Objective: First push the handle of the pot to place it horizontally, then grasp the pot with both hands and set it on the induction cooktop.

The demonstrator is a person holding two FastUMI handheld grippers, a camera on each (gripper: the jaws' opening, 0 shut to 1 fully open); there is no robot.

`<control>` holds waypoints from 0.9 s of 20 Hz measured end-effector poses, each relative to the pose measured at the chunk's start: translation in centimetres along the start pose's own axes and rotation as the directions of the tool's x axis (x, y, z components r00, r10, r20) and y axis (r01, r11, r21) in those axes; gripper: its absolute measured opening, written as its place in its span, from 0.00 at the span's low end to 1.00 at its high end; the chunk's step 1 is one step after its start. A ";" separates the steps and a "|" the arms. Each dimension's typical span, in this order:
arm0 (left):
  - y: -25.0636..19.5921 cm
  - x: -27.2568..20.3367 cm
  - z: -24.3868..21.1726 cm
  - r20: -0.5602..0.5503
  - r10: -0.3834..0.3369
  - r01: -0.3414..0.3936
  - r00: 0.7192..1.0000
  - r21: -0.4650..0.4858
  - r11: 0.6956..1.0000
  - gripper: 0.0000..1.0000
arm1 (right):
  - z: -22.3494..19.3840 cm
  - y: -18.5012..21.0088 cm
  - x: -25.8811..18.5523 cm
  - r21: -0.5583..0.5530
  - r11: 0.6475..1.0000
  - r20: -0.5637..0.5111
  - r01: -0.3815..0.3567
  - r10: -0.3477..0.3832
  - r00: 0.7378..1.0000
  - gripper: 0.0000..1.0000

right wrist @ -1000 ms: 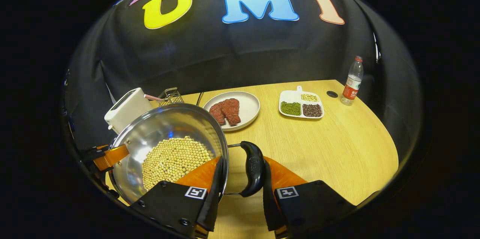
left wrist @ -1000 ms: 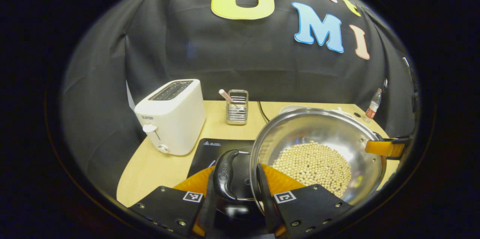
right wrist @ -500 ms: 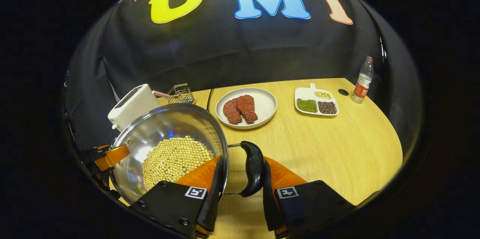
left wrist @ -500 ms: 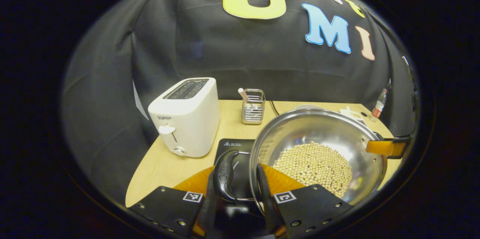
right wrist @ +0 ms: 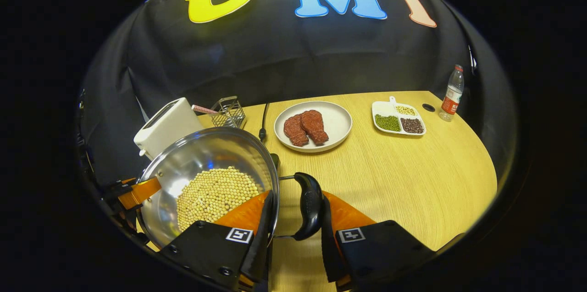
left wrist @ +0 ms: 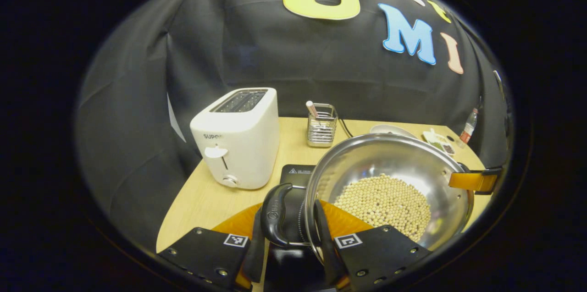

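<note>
Pot [left wrist: 390, 163] of shiny steel holds pale round beans [left wrist: 383, 202].

You work at a light wooden table [right wrist: 403, 177] with a rounded edge, and a black cloth wall [right wrist: 275, 58], creased and draped, hangs close behind it. Light from above brightens your tabletop; the surroundings stay dark.
</note>
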State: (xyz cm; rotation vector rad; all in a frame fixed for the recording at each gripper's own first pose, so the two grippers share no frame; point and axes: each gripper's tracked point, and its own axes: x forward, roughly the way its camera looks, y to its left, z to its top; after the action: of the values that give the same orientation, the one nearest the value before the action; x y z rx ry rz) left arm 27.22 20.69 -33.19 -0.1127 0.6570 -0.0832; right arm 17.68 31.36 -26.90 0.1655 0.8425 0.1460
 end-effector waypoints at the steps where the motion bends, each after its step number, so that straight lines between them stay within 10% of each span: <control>1: 0.1 0.2 -0.2 -0.003 0.000 0.000 1.000 -0.006 1.000 0.53 | 0.0 0.1 0.1 0.000 1.000 0.000 -0.001 0.001 1.000 0.53; 8: -0.1 -0.6 0.1 0.021 0.039 -0.040 0.999 0.018 0.999 0.59 | -0.4 0.3 0.5 0.017 0.999 0.015 -0.028 0.027 1.000 0.53; 13: 0.1 -2.7 1.8 0.092 0.116 -0.120 0.989 0.038 0.992 0.82 | 0.2 0.3 -0.6 -0.023 0.999 0.074 -0.034 0.036 0.997 1.00; 18: -1.2 -6.1 4.7 0.200 0.121 -0.129 0.972 0.025 0.991 0.91 | 3.6 -1.3 -4.4 -0.044 0.999 0.217 -0.029 0.038 0.975 0.98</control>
State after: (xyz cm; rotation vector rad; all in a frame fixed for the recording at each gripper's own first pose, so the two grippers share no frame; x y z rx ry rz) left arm 25.24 20.52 -25.69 -0.0424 0.4622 0.0370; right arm 17.57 28.95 -21.54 0.1546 0.6179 0.1733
